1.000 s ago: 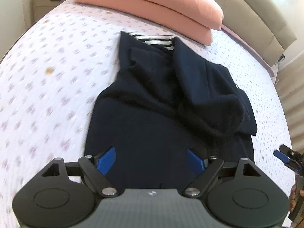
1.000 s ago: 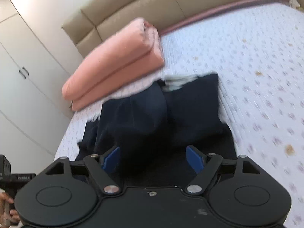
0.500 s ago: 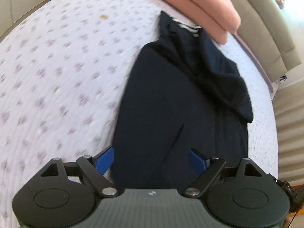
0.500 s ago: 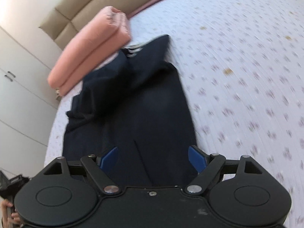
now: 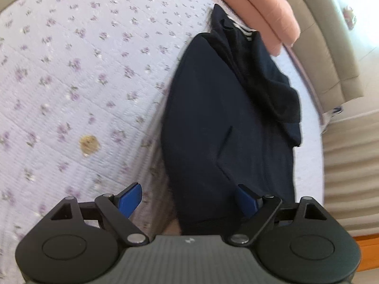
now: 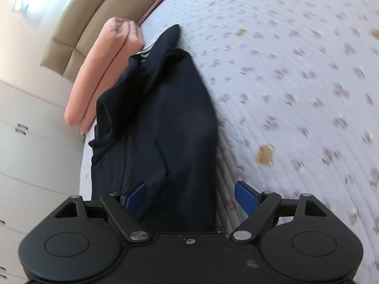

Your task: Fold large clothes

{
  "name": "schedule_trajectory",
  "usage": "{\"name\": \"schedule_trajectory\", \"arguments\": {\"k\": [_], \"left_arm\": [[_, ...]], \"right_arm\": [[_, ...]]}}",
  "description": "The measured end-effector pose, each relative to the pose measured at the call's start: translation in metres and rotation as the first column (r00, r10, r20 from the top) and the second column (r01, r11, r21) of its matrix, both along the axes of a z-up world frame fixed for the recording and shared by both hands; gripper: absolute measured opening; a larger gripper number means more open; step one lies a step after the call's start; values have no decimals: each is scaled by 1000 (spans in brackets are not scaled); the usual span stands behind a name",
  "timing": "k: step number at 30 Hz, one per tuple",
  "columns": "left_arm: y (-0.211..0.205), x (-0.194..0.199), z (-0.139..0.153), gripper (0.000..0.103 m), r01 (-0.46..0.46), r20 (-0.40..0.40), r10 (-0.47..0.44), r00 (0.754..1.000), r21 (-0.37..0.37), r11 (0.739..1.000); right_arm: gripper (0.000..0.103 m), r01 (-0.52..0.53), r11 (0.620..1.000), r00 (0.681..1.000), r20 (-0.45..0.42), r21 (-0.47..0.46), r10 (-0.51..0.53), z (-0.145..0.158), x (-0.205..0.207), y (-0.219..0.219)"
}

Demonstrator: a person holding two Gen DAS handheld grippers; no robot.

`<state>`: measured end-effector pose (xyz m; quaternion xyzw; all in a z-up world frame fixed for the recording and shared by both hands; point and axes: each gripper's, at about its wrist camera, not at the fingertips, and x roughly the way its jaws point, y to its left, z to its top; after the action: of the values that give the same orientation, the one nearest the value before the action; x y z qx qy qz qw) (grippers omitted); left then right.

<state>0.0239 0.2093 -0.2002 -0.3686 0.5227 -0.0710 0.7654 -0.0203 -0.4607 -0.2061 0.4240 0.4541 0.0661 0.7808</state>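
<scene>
Dark navy garment [image 5: 213,118] lies lengthwise on bedspread [image 5: 71,71], collar toward pink pillows [image 5: 260,7]; left gripper [image 5: 188,200] and right gripper [image 6: 191,197] both spread, empty.

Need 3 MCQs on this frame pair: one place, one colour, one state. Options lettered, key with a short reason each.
1. Where does the dark garment lie?
A. on the floral bedspread
B. on a wooden floor
C. on a chair

2. What colour are the pillows stacked by its collar end?
A. green
B. pink
C. grey

3. How do the left tongs and right tongs stand?
A. both clamped on the garment
B. left shut, right open
C. both open, gripping nothing

Key:
1 A, the navy cloth is spread flat on the flower-printed quilt in both views.
2 B, two salmon-pink pillows lie by the headboard, next to the striped collar lining.
3 C, each pair of blue pads stands wide apart over the garment's near edge, with no cloth pinched.
</scene>
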Motion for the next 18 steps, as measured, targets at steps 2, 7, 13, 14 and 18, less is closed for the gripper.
{"name": "schedule_trajectory", "arguments": {"k": [2, 7, 13, 14, 18], "left_arm": [[-3, -4, 2, 88, -2, 20, 2, 1000, -16, 1000], [-5, -13, 0, 88, -21, 26, 22, 999, -56, 998], [-3, -20, -4, 88, -9, 51, 17, 999, -160, 987], [-4, -21, -3, 88, -3, 56, 12, 998, -161, 987], [-11, -17, -6, 88, 0, 66, 11, 998, -171, 985]], "right_arm": [[97, 3, 999, 1000, 7, 50, -4, -4, -8, -3], [97, 0, 993, 1000, 3, 121, 0, -19, -22, -6], [97, 8, 936, 997, 64, 352, -33, -41, -37, -7], [97, 5, 927, 996, 78, 374, -36, -43, -38, -6], [96, -16, 917, 990, 134, 399, -41, -42, -41, 3]]}}
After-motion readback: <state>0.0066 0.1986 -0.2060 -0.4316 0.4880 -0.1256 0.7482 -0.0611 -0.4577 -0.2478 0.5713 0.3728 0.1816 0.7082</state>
